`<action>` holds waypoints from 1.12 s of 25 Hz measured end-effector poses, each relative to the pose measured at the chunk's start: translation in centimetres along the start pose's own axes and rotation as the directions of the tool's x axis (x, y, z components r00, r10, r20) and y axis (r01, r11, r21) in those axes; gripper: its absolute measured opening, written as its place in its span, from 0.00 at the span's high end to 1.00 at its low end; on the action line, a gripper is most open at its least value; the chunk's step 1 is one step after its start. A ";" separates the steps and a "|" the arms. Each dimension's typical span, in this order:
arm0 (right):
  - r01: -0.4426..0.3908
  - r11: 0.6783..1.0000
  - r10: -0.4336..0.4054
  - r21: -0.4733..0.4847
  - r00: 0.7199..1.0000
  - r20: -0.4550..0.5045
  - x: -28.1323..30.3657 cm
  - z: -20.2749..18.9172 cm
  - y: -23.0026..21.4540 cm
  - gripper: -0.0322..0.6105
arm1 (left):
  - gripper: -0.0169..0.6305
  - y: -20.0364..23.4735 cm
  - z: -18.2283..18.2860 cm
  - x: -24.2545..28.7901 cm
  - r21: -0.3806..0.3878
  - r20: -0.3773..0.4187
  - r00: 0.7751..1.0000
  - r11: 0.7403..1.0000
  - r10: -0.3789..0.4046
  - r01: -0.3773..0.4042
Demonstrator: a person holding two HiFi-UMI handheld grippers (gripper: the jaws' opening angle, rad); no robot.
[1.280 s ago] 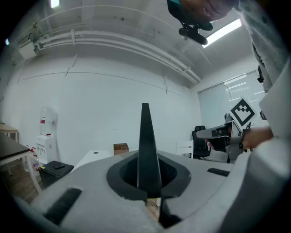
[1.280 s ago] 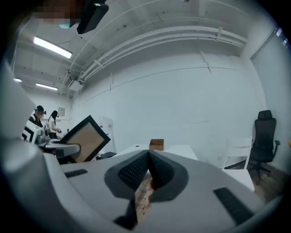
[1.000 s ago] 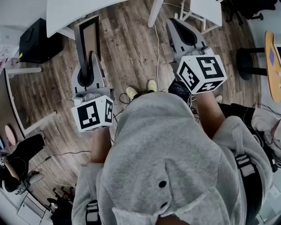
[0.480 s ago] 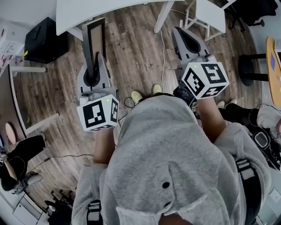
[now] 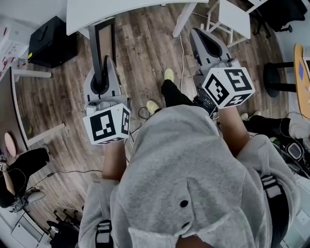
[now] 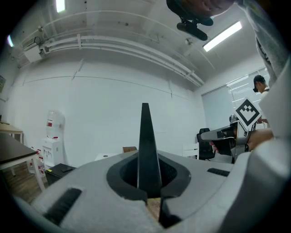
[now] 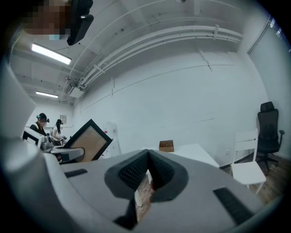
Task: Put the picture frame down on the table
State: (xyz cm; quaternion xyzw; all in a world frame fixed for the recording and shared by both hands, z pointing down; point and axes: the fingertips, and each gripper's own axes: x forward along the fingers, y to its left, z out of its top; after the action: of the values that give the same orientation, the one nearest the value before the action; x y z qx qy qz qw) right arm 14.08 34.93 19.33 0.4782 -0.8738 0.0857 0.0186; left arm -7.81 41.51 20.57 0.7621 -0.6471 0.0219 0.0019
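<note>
Wood floor (image 5: 140, 58), picture frame (image 5: 103, 46) clamped in left gripper (image 5: 100, 72)

This is an office or lab room: a white table (image 5: 135, 7) stands on wood-plank flooring (image 5: 140, 58), and a black office chair (image 7: 268, 129) sits near a bare white wall. There is also a water dispenser (image 6: 51, 143), with strip lights (image 7: 50, 53) on the ceiling.

The picture frame (image 5: 102, 46) stands between the jaws of the left gripper (image 5: 100, 77), over the floor (image 5: 145, 53) in front of the table (image 5: 126, 8), with the right gripper (image 5: 206, 43) to its right and a box (image 5: 46, 41) on the floor to its left.
</note>
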 end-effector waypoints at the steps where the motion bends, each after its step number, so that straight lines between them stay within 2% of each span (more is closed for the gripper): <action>1: 0.000 1.000 0.000 -0.002 1.000 0.002 0.1 0.0 0.0 0.91 | 0.93 0.1 -0.1 0.1 0.001 0.000 1.000 1.000 0.000 0.000; 14: -0.023 1.000 0.023 -0.002 0.999 0.025 5.4 0.5 -1.2 0.91 | 0.93 1.8 -0.7 4.4 0.015 0.001 1.000 1.000 0.014 -0.014; 28: -0.032 0.999 0.032 -0.013 0.999 -0.004 15.1 0.8 -8.7 0.91 | 0.93 2.4 -1.5 16.3 0.027 -0.042 0.999 1.000 0.010 -0.009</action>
State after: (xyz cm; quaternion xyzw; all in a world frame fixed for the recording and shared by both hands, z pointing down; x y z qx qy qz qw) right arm 13.21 17.61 21.46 0.4639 -0.8819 0.0810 0.0221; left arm -7.56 25.05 22.60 0.7584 -0.6501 0.0463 0.0053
